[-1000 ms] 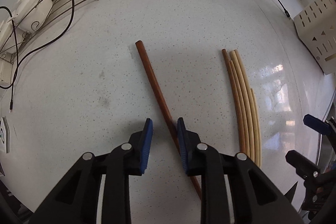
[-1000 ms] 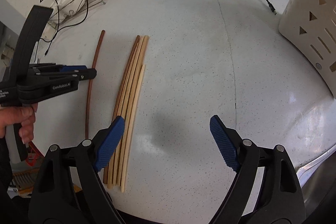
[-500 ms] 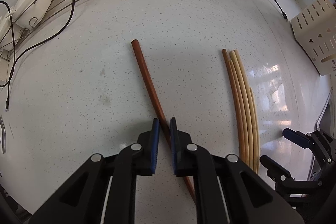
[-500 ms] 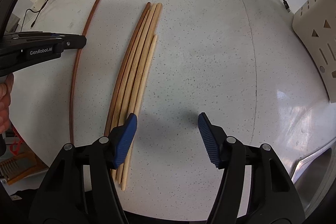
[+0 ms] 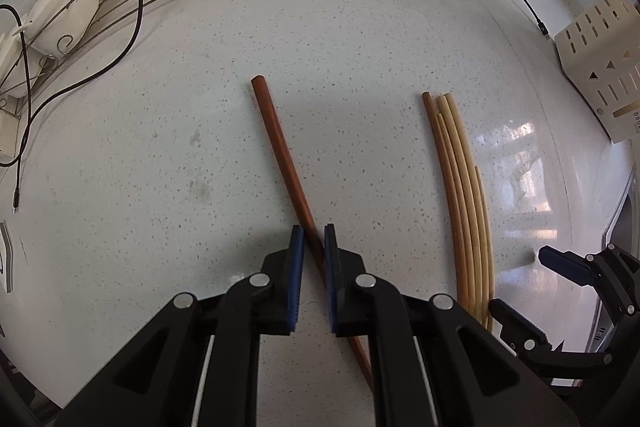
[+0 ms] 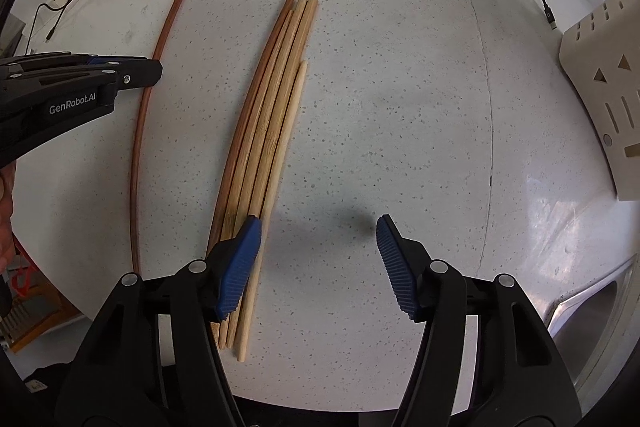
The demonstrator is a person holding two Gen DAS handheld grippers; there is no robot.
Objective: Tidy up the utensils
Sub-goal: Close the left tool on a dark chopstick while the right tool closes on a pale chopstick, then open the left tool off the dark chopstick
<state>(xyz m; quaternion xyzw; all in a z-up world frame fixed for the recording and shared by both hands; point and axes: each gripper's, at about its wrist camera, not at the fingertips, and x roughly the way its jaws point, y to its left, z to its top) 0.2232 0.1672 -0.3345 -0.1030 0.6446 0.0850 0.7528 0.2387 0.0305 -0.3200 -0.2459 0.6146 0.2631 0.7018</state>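
Here the left gripper [image 5: 313,247] points down with its blue pads closed on the lone reddish-brown chopstick [image 5: 280,151], which lies on the speckled counter [image 5: 340,39] apart from the bundle of chopsticks [image 6: 264,131]. The right gripper [image 6: 318,223] hangs with jaws parted and empty, its left pad over the bundle's edge. The step looks like gathering the stray stick; next it likely needs lifting and laying beside the bundle.

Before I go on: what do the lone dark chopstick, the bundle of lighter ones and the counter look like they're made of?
Reddish-brown chopstick: probably wood, smooth, maybe lacquered; even colour, no grain visible.
Pale chopsticks: likely bamboo or light wood, matt; lengthwise grain streaks show.
Countertop: seemingly polished speckled stone or composite; glossy reflections near the right edge.
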